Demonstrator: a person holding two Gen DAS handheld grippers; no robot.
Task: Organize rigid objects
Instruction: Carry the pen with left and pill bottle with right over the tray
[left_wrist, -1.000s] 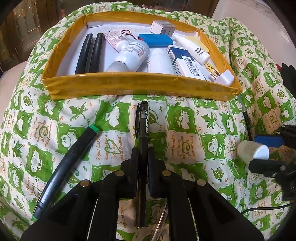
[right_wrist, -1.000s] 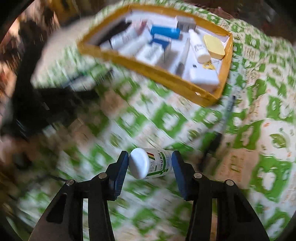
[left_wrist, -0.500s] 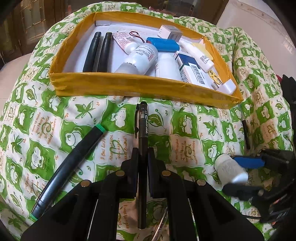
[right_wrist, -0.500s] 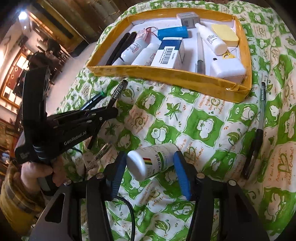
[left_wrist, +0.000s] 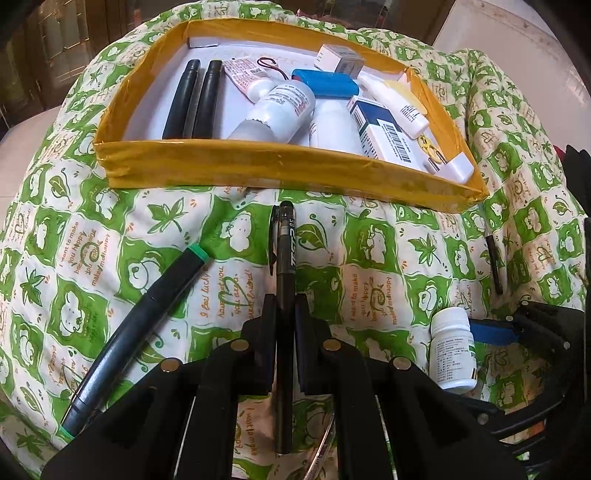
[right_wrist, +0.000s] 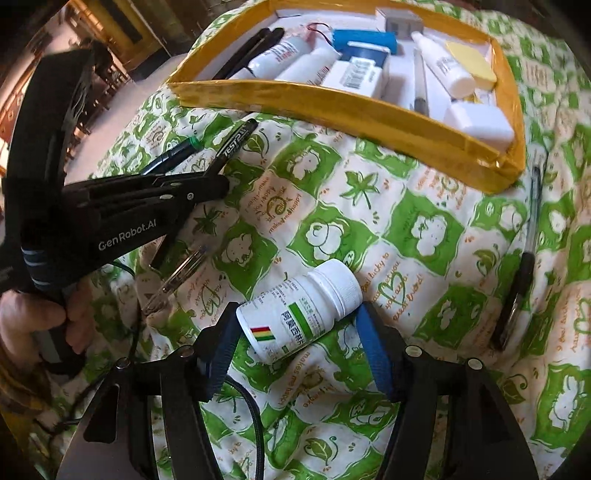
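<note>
A green-patterned bedspread (left_wrist: 369, 236) is carrying everything. The yellow tray (left_wrist: 258, 168) is already mostly filled. In front of it, a black pen (left_wrist: 285, 266) is clamped by the left gripper (left_wrist: 284, 325), while the right gripper (right_wrist: 295, 332) jaws are opening around a white pill bottle (right_wrist: 299, 308). Two markers are left too.

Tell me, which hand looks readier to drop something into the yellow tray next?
Left, probably. The left gripper is clamped on a black pen pointing at the yellow tray. The right gripper's jaws are opening around the white pill bottle, which lies on the cloth.
</note>
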